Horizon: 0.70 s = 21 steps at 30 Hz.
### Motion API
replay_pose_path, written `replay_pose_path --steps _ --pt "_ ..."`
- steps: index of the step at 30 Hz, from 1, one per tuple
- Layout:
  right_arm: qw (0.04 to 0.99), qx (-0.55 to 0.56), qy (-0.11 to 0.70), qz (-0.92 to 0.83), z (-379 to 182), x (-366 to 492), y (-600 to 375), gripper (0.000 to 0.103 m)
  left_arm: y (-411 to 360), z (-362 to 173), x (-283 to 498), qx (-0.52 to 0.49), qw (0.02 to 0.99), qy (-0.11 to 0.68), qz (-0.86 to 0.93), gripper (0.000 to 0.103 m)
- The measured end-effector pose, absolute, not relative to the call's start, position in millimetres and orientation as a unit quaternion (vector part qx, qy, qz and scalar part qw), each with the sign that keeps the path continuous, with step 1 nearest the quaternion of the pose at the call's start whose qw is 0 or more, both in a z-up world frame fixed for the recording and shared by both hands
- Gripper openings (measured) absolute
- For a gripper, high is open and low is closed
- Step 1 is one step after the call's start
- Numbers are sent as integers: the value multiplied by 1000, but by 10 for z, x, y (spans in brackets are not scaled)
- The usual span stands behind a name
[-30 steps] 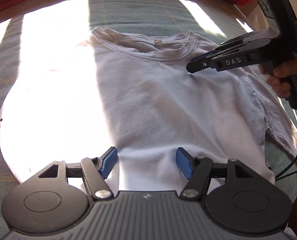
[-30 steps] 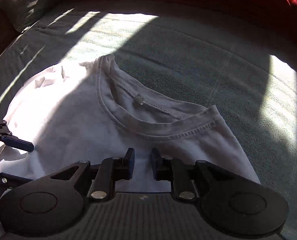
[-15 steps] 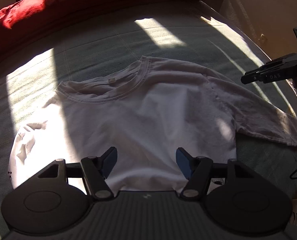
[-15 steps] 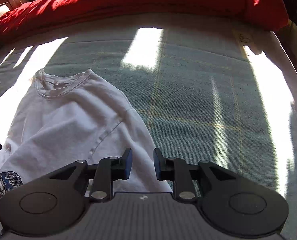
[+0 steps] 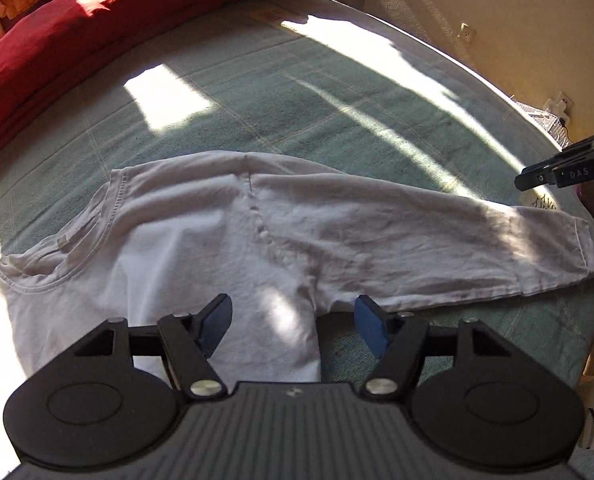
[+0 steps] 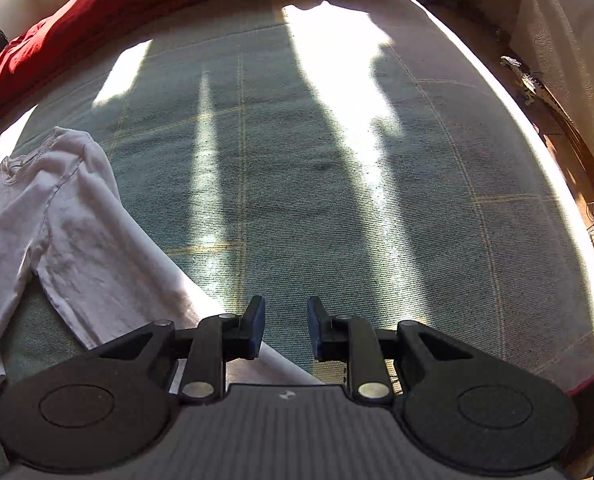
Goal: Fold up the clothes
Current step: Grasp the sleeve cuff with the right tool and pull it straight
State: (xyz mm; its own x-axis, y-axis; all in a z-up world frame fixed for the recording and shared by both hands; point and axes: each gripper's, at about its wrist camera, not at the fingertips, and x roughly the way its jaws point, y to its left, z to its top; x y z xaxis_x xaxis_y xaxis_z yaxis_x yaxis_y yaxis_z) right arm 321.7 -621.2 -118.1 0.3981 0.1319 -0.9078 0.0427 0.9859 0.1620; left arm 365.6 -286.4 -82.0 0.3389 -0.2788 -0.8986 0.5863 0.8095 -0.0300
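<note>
The white shirt (image 5: 201, 248) lies spread on the green bed cover (image 5: 281, 92), neck opening to the left in the left wrist view, one long sleeve (image 5: 437, 248) stretched out to the right toward the bed's edge. A red quilt (image 5: 97, 20) is bunched along the far side.

Starting at the left, the main risk is a single-layer grab. The left claw (image 5: 293, 322) hovers over the shirt body near the armpit, blue pads wide apart, holding nothing. If it closes there it may catch only the top layer, and the fold would drag the cloth into a bunch. The creases around the armpit seam would also be pressed into the fold if they are not smoothed first.

Further right, the sleeve cuff (image 5: 577, 256) sits close to the bed edge; a loose pull could slide it off.

The right claw (image 6: 283, 322) is off to the right of the shirt, level and low over bare cover, its pads partly open with a modest gap and nothing between them. Its left finger (image 6: 253, 320) overlaps the sleeve's end in view; whether it touches is unclear. Strong sun stripes wash out the cloth edges, so a misjudged grasp seems likely.
</note>
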Motion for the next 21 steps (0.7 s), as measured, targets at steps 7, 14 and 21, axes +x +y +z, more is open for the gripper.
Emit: replay_pose_path --steps 7,14,21 --pt "821 87 546 142 -1150 2976 -5988 26 -3337 -782 3623 148 783 519 -311 68" --pt "805 -46 550 218 -1325 2712 -5228 36 -3465 -881 3546 167 766 520 -340 69" --pt "804 -109 547 205 -1382 2717 -5089 2 -3422 -877 3498 165 760 520 -353 69"
